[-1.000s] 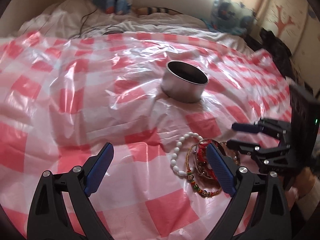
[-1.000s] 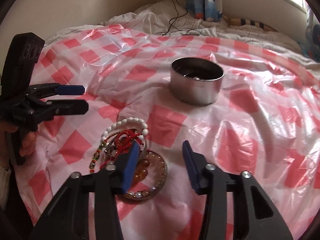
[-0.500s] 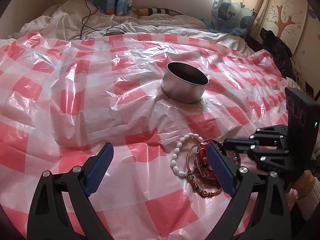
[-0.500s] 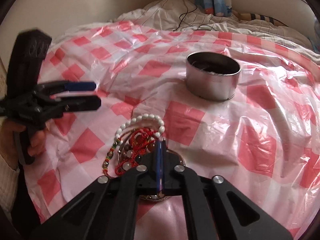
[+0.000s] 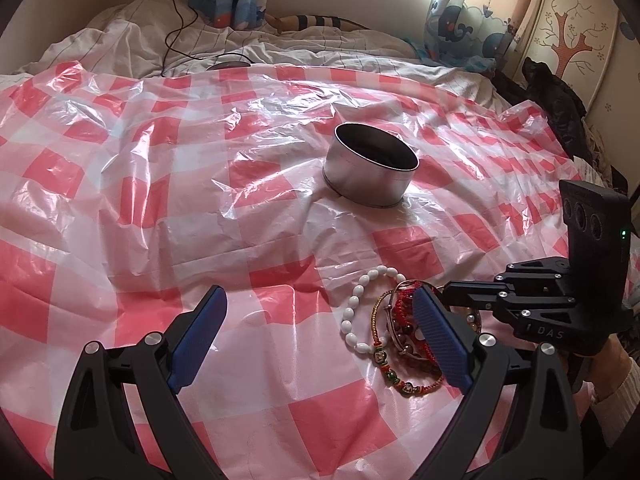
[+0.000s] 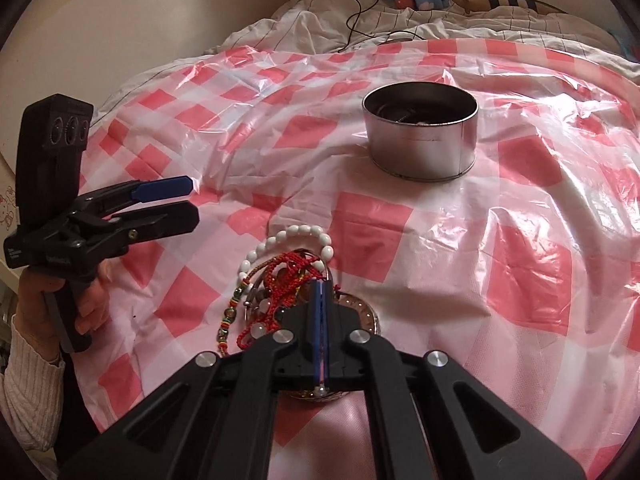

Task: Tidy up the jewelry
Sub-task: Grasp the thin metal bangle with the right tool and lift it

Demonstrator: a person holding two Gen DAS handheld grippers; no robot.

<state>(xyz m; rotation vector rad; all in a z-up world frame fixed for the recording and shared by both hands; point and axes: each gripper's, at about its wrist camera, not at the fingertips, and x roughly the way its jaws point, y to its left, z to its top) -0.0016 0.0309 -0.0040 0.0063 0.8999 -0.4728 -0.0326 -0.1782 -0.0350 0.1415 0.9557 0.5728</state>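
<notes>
A pile of bracelets lies on the red-and-white checked plastic sheet (image 5: 120, 208): a white bead bracelet (image 5: 352, 312) (image 6: 304, 230), a red cord bracelet (image 6: 288, 276), a string of coloured beads (image 5: 394, 378) (image 6: 228, 316) and a thin silver bangle (image 6: 312, 258). My right gripper (image 6: 322, 282) (image 5: 450, 292) is down in the pile with its pads pressed together at the bangle's rim. My left gripper (image 5: 320, 294) (image 6: 193, 200) hovers open just left of the pile, holding nothing. A round metal tin (image 5: 370, 172) (image 6: 420, 144) stands beyond the pile.
The sheet covers a soft bed and is wrinkled. White bedding (image 5: 120, 44) with a black cable (image 5: 176, 12) lies behind it. Curtains (image 5: 460, 20) and dark clothing (image 5: 560, 100) are at the far right. A hand (image 6: 88, 304) in a cream sleeve holds the left gripper.
My right gripper's jaws went from open to shut while it tipped onto the bracelet pile. The left gripper stayed open in place.
</notes>
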